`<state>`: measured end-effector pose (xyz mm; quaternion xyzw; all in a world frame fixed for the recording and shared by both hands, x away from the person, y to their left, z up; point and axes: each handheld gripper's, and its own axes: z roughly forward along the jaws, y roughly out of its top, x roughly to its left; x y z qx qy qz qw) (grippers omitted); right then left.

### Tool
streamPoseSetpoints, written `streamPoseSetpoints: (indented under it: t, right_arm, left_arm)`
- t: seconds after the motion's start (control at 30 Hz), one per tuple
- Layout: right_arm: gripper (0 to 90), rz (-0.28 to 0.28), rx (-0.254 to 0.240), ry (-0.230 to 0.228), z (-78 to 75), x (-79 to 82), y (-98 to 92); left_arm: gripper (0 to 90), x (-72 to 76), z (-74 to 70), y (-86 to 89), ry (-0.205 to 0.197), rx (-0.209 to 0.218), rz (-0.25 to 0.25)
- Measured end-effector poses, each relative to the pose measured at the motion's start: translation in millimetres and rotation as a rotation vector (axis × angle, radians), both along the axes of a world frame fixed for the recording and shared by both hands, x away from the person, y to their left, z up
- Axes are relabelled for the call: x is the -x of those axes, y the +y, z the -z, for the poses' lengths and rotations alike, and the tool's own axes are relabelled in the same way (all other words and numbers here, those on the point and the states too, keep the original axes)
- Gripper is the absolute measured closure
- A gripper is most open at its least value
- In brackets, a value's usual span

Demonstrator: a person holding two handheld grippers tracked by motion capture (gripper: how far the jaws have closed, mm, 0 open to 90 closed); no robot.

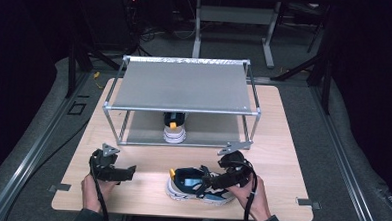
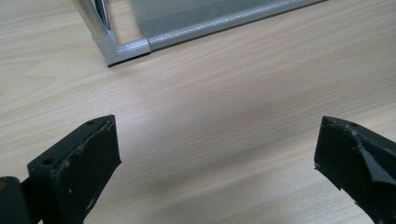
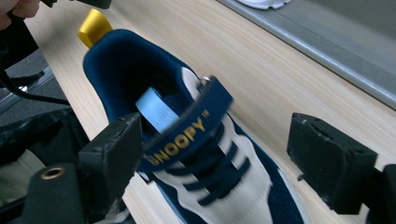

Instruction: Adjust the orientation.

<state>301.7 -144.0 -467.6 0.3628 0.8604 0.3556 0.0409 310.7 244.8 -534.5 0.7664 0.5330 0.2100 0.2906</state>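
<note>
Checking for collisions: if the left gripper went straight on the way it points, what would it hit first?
Probably the wooden table, just short of the rack's metal corner; depth is unclear.

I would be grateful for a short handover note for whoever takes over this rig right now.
Left hand-held gripper: open, nothing between its jaws, low over bare table left of the near shoe.
Right hand-held gripper: jaws astride the near shoe at its tongue strap, not yet pressing; no firm grip.
Near shoe: on the table's front edge, on its sole.
Second shoe: already on the lower shelf of the metal rack.
Left, likely: grip the near shoe and set it beside the other.
</note>
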Motion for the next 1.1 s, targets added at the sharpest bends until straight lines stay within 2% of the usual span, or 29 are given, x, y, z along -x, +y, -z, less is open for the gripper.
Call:
streamPoseSetpoints:
  t: [0.07, 0.23, 0.37, 0.4, 0.43, 0.57, 0.67, 0.87, 1.0, 1.1]
  right_arm:
    - [22.0, -0.006, 0.014, 0.017, 0.0, -3.8, 7.1]
    - [29.9, -0.022, 0.051, 0.102, 3.6, -15.3, 21.1]
    - [39.5, -0.023, 0.082, 0.141, 5.0, -22.9, 27.1]
    - [41.4, -0.029, 0.069, 0.161, 6.2, -24.3, 28.3]
    - [45.6, -0.021, 0.105, 0.169, 5.8, -24.8, 29.8]
    - [49.6, -0.022, 0.118, 0.212, 7.5, -28.5, 32.0]
    - [52.3, -0.02, 0.138, 0.209, 6.2, -28.5, 34.6]
    - [61.2, -0.053, 0.139, 0.188, 5.0, -30.8, 32.0]
    - [63.2, -0.071, 0.145, 0.172, 3.4, -30.0, 30.0]
    - [64.3, -0.106, 0.137, 0.171, 2.3, -30.9, 28.6]
  left_arm:
    - [0.0, 0.2, -1.0, -0.1, 0.004, -0.001, 0.004]
    - [0.1, -0.2, 1.6, -2.0, 0.017, 0.0, 0.011]
    - [0.1, -0.1, 2.3, -3.1, 0.022, 0.004, 0.014]
    - [0.1, -0.2, 2.2, -3.6, 0.022, 0.004, 0.016]
    - [0.1, -0.6, 2.0, -4.2, 0.021, 0.006, 0.016]
    - [0.1, -3.5, -0.1, -6.5, 0.023, 0.002, 0.027]
    - [0.1, -4.4, -0.6, -7.6, 0.024, -0.004, 0.037]
    - [0.1, -4.3, -1.7, -7.6, 0.02, 0.003, 0.041]
    - [0.0, -3.6, -2.3, -7.4, 0.015, 0.007, 0.041]
    - [0.0, -2.5, -2.7, -7.1, 0.013, 0.011, 0.037]
